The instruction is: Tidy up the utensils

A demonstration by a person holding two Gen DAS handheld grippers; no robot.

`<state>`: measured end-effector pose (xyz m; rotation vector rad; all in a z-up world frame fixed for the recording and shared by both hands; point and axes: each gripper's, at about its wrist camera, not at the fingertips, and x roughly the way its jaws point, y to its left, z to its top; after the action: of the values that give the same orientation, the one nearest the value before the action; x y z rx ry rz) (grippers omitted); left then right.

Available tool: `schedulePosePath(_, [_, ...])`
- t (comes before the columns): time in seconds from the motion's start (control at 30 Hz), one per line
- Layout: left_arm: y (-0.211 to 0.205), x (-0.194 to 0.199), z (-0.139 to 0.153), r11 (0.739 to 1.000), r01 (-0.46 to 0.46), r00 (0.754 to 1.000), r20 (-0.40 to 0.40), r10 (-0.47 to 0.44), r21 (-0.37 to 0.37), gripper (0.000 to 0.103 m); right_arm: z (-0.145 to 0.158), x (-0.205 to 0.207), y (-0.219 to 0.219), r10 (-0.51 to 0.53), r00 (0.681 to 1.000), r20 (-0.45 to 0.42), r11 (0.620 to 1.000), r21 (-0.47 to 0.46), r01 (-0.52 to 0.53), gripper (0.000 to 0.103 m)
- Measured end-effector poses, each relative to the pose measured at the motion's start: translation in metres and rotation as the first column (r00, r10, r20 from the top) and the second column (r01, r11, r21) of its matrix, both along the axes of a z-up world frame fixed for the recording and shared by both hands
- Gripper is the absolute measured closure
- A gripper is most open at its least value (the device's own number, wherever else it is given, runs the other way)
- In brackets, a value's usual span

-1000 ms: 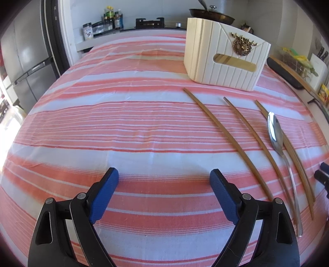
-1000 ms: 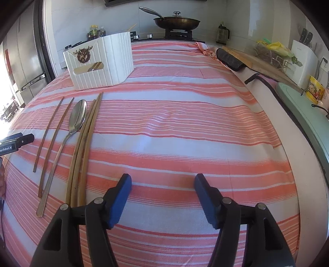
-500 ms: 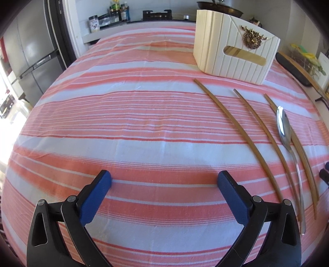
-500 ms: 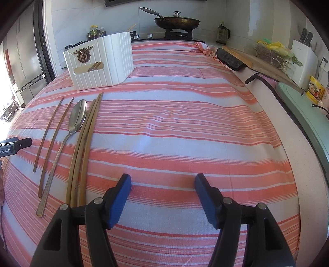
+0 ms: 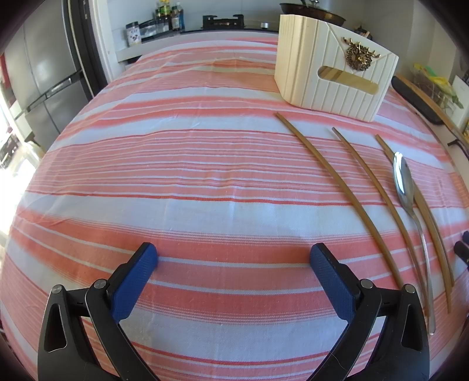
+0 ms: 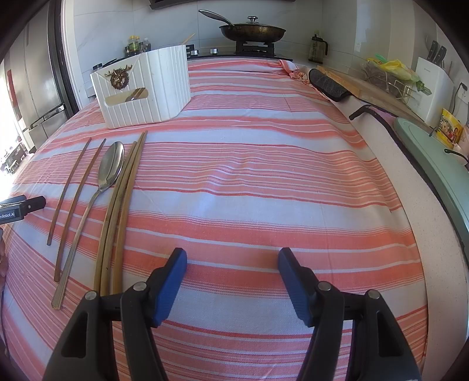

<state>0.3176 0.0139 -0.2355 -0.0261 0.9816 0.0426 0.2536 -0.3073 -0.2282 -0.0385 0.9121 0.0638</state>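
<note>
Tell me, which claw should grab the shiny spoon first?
Probably the right claw. The shiny metal spoon and long brown wooden chopsticks lie close beside its near finger, while they sit further off to the side of the left claw. Both claws are open and empty.

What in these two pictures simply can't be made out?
- Inside of the white holder: both views; its ribbed walls hide all but something brown behind the slot.
- Left gripper in the right wrist view: cut off by the picture's left edge.
- Counter bottles: left wrist view; labels too small to read.
- Spoon handle end: left wrist view; smeared at the fisheye rim.
</note>
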Motion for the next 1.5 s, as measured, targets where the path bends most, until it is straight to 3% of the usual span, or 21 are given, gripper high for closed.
schedulePosePath(0.6, [0.000,-0.003,0.004,1.000,0.011,1.000,0.005,-0.011,-0.019,0.000,0.000,0.000,0.000,0.000,1.000,0.000,1.000,0.001,0.000,0.037])
schedulePosePath(0.77, [-0.001,0.001,0.018,0.988,-0.023,0.999,0.027,0.028,-0.151,0.001,0.000,0.000,0.000,0.000,1.000,0.000,1.000,0.000,0.000,0.037])
schedulePosePath(0.83, [-0.009,0.004,0.026,0.985,-0.029,0.998,0.045,0.037,-0.167,0.001,0.000,0.000,0.000,0.000,1.000,0.000,1.000,0.001,0.000,0.037])
schedulePosePath(1.1, [-0.047,0.034,0.022,0.993,-0.043,0.998,0.037,0.048,-0.113,0.001,0.000,0.000,0.000,-0.001,1.000,0.000,1.000,0.001,0.001,0.036])
schedulePosePath(1.37, [-0.056,0.043,0.003,0.999,-0.045,0.999,-0.001,0.045,-0.015,0.001,0.000,0.000,0.000,-0.001,1.000,0.000,1.000,0.002,0.001,0.036])
schedulePosePath(1.5, [-0.055,0.043,0.002,0.999,-0.042,0.999,0.002,0.042,-0.010,0.001,0.000,0.000,0.000,-0.001,1.000,0.000,1.000,0.001,0.001,0.036])
